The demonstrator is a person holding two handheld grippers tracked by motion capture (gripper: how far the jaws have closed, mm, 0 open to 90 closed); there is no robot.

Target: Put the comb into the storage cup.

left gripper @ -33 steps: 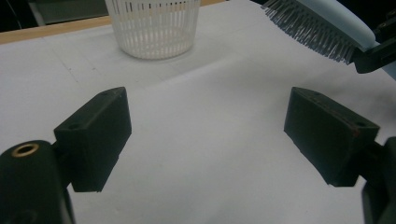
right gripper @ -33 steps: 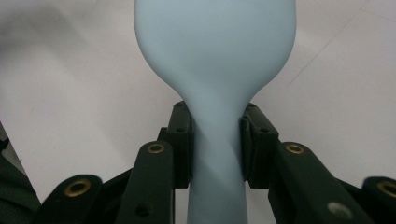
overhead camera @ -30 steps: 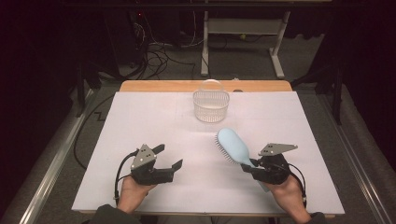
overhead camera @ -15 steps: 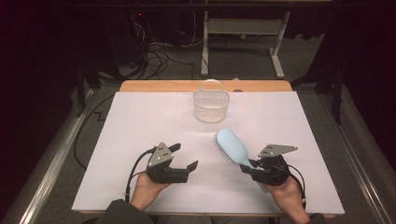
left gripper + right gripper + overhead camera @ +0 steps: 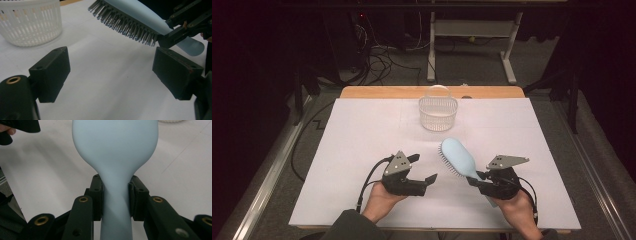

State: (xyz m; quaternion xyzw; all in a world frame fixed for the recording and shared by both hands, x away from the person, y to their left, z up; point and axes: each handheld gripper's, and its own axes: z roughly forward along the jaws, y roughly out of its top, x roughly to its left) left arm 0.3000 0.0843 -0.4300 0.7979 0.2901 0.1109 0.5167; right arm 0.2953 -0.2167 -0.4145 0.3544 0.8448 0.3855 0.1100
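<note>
A light blue hairbrush (image 5: 458,157) is held above the white table with its bristles facing left and down. My right gripper (image 5: 475,178) is shut on its handle, and in the right gripper view the pads (image 5: 98,195) press both sides of the brush's neck (image 5: 115,150). My left gripper (image 5: 424,169) stands open to the left of the brush, apart from it, with nothing between its jaws (image 5: 112,72). The left gripper view has the brush's bristles (image 5: 125,23) above and ahead. A white slotted basket (image 5: 438,112) stands at the middle back of the table.
White paper (image 5: 352,150) covers the table, with a wooden strip (image 5: 382,92) at the far edge. Cables (image 5: 382,60) and a table frame (image 5: 472,35) lie on the dark floor beyond. The basket (image 5: 30,25) sits at the upper left of the left gripper view.
My left gripper has moved right across the table toward the brush, still open. The right gripper and the brush have stayed put.
</note>
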